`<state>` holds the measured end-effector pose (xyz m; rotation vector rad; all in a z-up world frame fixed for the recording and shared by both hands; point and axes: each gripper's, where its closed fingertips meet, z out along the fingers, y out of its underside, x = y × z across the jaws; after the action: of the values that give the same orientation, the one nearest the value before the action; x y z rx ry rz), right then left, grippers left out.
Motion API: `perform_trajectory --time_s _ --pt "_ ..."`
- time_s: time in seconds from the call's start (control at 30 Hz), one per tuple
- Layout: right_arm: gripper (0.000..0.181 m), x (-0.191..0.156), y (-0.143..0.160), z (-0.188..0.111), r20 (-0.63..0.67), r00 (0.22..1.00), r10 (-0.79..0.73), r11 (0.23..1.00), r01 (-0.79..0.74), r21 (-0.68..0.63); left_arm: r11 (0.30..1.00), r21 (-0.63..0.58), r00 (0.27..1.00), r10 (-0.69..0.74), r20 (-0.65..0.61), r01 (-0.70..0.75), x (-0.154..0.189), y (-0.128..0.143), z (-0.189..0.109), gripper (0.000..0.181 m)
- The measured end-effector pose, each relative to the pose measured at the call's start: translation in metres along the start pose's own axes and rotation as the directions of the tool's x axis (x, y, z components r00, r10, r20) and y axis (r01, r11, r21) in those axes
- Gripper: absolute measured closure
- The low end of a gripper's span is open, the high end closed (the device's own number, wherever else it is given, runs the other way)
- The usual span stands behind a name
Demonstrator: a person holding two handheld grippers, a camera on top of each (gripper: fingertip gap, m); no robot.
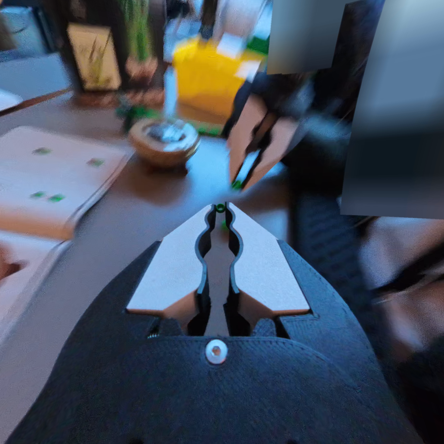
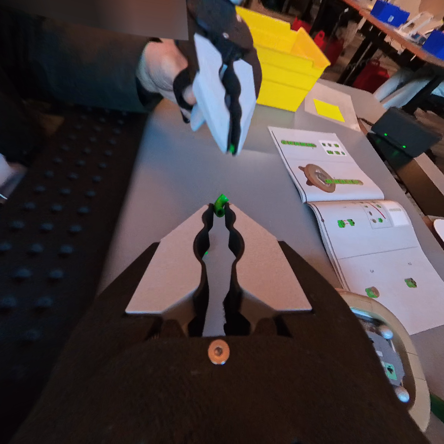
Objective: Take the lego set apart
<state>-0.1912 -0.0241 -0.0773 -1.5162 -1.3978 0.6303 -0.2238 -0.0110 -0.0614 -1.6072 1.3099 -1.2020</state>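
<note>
The right gripper point(image 2: 219, 208) pinches a small bright-green lego piece point(image 2: 220, 207) between its fingertips; the piece is a short, glossy curved tube with a round open end facing the camera. At twelve o'clock from it, the left gripper point(image 2: 231, 149), held in a person's hand point(image 2: 165, 72), hangs apart above the grey table point(image 2: 182, 173), its tips closed on a second green piece point(image 2: 232, 148), only a sliver of which shows. In the left wrist view that piece point(image 1: 220, 208) appears as a small green ring clamped at the tips. At three o'clock an open instruction booklet point(image 2: 355, 230) lies flat; at one o'clock stands a yellow bin point(image 2: 286, 64). A round tan base point(image 2: 394, 355) sits at four o'clock.
</note>
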Motion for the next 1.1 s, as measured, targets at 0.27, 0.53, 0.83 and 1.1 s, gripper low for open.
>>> perform_trajectory --time_s 0.27,0.53,0.83,1.1 --pt "0.173 0.004 0.009 0.002 -0.026 1.000 -0.003 0.998 0.002 -0.055 0.846 -0.524 0.964 0.210 0.164 -0.095 -0.032 0.091 0.011 0.175" --pt "0.173 0.003 0.015 0.004 -0.020 1.000 -0.009 0.997 0.008 -0.082 0.842 -0.528 0.971 0.203 0.127 -0.107 -0.026 0.095 0.009 0.160" --pt "0.173 0.003 0.017 0.005 -0.017 1.000 -0.018 0.995 0.016 -0.095 0.836 -0.540 0.981 0.173 0.089 -0.098 -0.020 0.099 -0.002 0.152" --pt "0.173 0.002 0.019 0.005 -0.015 1.000 -0.025 0.994 0.023 -0.105 0.833 -0.538 0.982 0.182 0.050 -0.127 -0.013 0.100 0.002 0.162"
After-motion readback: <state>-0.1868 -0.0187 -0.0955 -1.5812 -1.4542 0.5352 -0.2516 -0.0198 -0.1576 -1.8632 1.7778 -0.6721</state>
